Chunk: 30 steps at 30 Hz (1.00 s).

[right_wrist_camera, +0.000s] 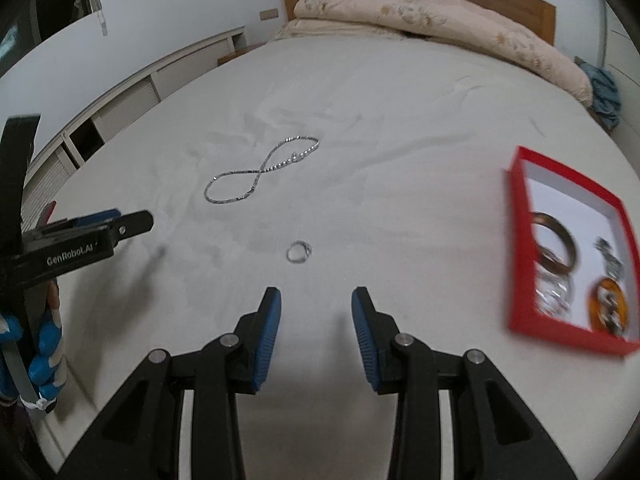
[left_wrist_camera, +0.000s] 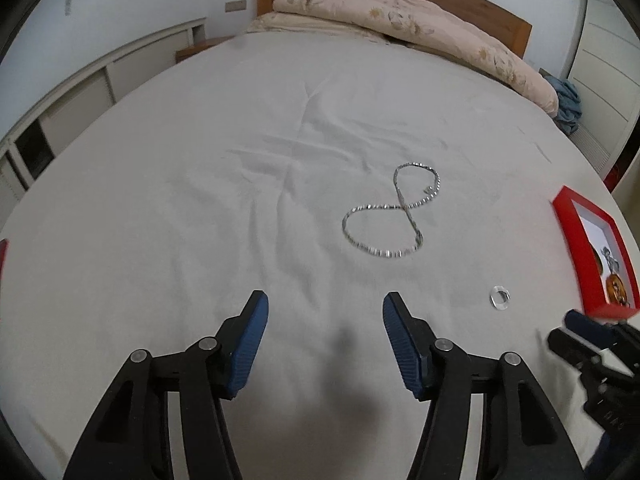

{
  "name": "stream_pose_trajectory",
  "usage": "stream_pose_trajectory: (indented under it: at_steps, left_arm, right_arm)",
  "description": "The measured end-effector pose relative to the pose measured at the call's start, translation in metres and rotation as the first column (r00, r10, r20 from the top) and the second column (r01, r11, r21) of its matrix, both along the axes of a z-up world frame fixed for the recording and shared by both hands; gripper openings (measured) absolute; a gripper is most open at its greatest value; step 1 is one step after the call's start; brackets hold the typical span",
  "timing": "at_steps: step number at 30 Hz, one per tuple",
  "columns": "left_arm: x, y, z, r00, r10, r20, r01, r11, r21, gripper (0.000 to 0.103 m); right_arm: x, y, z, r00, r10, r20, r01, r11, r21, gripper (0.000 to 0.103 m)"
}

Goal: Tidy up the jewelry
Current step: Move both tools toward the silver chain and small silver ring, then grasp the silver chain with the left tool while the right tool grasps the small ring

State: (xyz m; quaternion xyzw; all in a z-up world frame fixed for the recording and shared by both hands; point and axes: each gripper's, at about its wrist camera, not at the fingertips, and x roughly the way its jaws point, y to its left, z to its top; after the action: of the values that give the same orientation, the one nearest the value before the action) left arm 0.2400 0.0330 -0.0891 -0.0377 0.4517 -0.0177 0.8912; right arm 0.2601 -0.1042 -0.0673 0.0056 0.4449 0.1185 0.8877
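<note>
A silver chain necklace (left_wrist_camera: 394,210) lies in a figure-eight on the white bed sheet; it also shows in the right wrist view (right_wrist_camera: 262,170). A small silver ring (left_wrist_camera: 499,297) (right_wrist_camera: 299,251) lies on the sheet nearer to me. A red jewelry box (right_wrist_camera: 516,240) (left_wrist_camera: 568,240) sits open at the right and holds a brown bangle (right_wrist_camera: 554,246), an orange piece (right_wrist_camera: 608,308) and silver pieces. My left gripper (left_wrist_camera: 324,312) is open and empty, short of the necklace. My right gripper (right_wrist_camera: 316,308) is open and empty, just short of the ring.
A rolled beige quilt (left_wrist_camera: 400,20) lies along the wooden headboard (left_wrist_camera: 500,16) at the far end. White cabinets (left_wrist_camera: 80,96) run along the left wall. A blue cloth (left_wrist_camera: 568,104) lies at the far right.
</note>
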Motion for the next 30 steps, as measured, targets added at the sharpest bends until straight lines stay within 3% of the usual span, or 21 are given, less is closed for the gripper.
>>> stream_pose_trajectory:
  at_steps: [9,18,23,26,30]
  left_arm:
    - [0.051,-0.011,-0.027,0.999,-0.024,-0.028,0.024,1.0,-0.008,0.046]
    - [0.057,-0.023,-0.037,0.997,-0.079,-0.016,0.079,0.996,0.044,0.04]
    - [0.053,-0.033,-0.037,0.993,-0.115,0.014,0.113,0.989,0.098,0.02]
    - [0.052,-0.037,-0.037,0.991,-0.134,0.027,0.13,0.986,0.108,0.008]
    - [0.051,-0.037,-0.035,0.99,-0.138,0.036,0.133,0.985,0.112,0.002]
  right_arm:
    - [0.043,0.014,-0.033,0.998,0.061,-0.011,-0.061,0.998,0.028,0.035]
    - [0.044,0.018,-0.042,0.99,0.136,0.037,-0.136,0.991,-0.006,0.033]
    - [0.042,0.018,-0.045,0.986,0.161,0.047,-0.161,0.987,-0.005,0.02]
    - [0.042,0.018,-0.045,0.985,0.166,0.05,-0.166,0.986,-0.005,0.02]
    - [0.041,0.015,-0.044,0.985,0.162,0.054,-0.163,0.986,0.014,0.019]
